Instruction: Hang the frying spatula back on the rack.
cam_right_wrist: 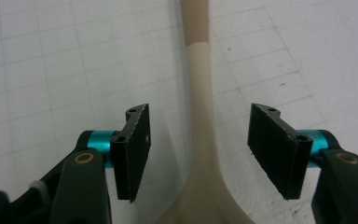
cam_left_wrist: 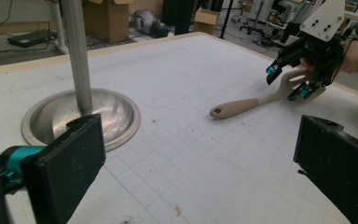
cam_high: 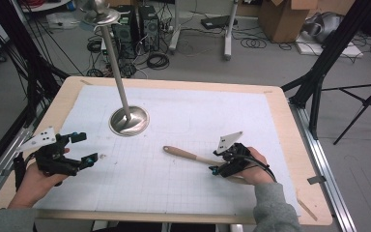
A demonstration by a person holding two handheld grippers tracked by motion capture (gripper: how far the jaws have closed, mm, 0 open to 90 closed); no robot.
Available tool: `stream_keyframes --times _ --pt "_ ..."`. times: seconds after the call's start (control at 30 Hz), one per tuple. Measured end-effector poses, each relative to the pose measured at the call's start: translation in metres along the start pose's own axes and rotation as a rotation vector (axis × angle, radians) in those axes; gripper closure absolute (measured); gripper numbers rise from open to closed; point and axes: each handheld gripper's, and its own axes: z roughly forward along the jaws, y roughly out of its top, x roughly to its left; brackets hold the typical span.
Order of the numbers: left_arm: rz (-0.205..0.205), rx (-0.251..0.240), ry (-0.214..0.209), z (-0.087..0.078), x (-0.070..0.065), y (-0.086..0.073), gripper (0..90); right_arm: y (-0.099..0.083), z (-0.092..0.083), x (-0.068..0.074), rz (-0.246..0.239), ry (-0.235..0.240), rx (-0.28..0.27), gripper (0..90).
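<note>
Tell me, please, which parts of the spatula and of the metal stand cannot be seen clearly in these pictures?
- Spatula blade: in the high view the right claw and hand cover it; in the right gripper view the bottom edge cuts it off.
- Contact: the right gripper view shows gaps between the pads and the neck.
- Metal stand: its top is cut by the upper edge in the high view.

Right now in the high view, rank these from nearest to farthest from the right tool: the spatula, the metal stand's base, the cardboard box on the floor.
1. Spatula: on the mat, its neck between the open jaws of the right tool, untouched by the pads.
2. Metal stand's base: on the mat, up and left of that tool.
3. Cardboard box: on the floor beyond the table's far edge.
</note>
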Motion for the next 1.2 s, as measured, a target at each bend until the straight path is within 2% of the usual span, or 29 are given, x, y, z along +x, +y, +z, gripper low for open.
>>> stream_keyframes --times 0.13,0.53,0.77,1.2 --pt "-0.003 -0.002 0.001 -0.0002 -0.0003 0.0000 2.5 0.0001 0.0025 0.0000 -0.004 -0.003 0.025 47.2" --pt "-0.003 0.002 0.004 -0.0006 0.0001 -0.0010 2.5 0.0002 0.0060 -0.0015 -0.028 0.012 0.055 56.4" --pt "0.000 0.004 0.004 -0.0010 0.0002 -0.0011 2.5 0.0003 0.0087 -0.0017 -0.041 -0.003 0.079 60.6" --pt "-0.003 0.005 0.004 -0.0006 -0.0002 -0.0013 2.5 0.0014 0.0093 -0.0028 -0.057 -0.012 0.087 70.5"
